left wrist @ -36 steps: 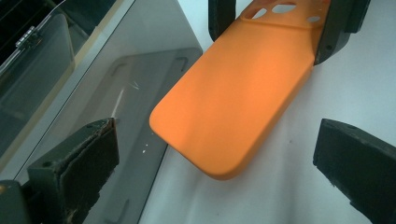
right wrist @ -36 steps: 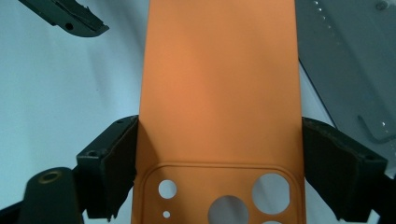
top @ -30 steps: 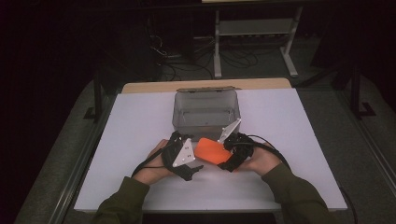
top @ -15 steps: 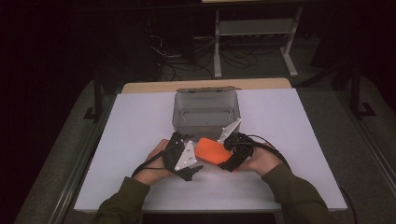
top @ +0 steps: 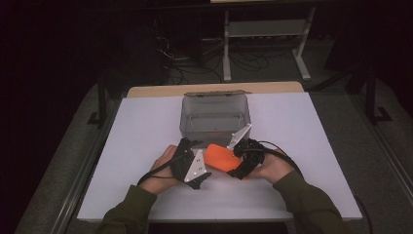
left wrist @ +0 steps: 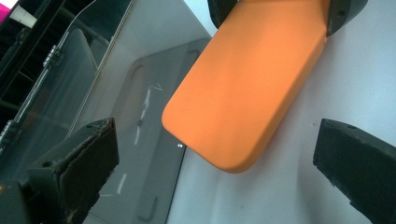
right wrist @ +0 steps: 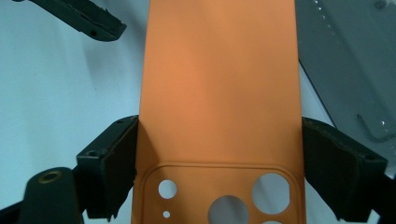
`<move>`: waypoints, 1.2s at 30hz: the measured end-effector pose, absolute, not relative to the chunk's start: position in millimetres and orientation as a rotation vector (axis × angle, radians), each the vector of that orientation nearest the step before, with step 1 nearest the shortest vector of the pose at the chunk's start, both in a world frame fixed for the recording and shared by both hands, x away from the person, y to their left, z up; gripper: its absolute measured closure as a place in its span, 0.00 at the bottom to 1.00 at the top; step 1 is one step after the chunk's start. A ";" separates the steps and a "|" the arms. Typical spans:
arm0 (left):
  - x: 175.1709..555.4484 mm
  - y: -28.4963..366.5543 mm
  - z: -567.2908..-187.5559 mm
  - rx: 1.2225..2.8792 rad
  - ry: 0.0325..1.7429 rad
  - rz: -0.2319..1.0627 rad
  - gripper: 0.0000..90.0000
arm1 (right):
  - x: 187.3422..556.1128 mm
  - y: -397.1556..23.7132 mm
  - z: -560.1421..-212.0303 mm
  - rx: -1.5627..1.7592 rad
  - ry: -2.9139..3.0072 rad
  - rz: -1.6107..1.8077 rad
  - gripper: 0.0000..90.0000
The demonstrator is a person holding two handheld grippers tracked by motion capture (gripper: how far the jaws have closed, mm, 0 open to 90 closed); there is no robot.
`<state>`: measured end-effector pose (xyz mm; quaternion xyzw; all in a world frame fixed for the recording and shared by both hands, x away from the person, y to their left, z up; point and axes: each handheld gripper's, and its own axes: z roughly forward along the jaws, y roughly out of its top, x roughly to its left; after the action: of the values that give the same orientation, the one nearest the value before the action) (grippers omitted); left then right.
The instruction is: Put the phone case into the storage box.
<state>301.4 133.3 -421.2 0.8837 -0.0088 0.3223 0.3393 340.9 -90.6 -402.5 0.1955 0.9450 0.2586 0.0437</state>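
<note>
An orange phone case (top: 220,157) hangs just above the white table (top: 302,126), in front of the clear box (top: 214,117). My right gripper (top: 242,161) is shut on it, the pads pressing both long edges near the camera cutouts, as the right gripper view shows of the case (right wrist: 222,84) and gripper (right wrist: 222,149). My left gripper (top: 202,168) faces it from the left and is open. In the left gripper view the case's rounded end (left wrist: 247,88) lies between the wide-apart jaws of the left gripper (left wrist: 217,140), touching neither pad.
The clear plastic box (left wrist: 135,116) holds nothing, and its lid stands up at the far side. White table surface spreads to the left and right of both hands. A cable trails from each gripper. Beyond the table stand a dark floor and a metal stand.
</note>
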 end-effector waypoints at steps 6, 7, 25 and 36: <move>299.5 131.7 -422.7 2.297 -0.050 0.872 0.00 | 340.8 -90.3 -402.7 0.597 2.890 0.786 0.17; 299.3 131.4 -423.0 2.299 -0.054 0.877 0.00 | 340.8 -90.4 -402.7 0.598 2.891 0.786 0.17; 294.2 126.7 -429.8 2.313 -0.130 0.985 0.00 | 340.9 -91.1 -402.7 0.595 2.891 0.786 0.17; 290.3 123.9 -432.7 2.315 -0.179 1.049 0.00 | 340.6 -91.4 -402.3 0.598 2.891 0.785 0.17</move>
<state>290.3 123.9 -432.7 0.8688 -0.0673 0.3937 0.2926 340.6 -91.4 -402.3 0.1956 0.9455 0.2567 0.0435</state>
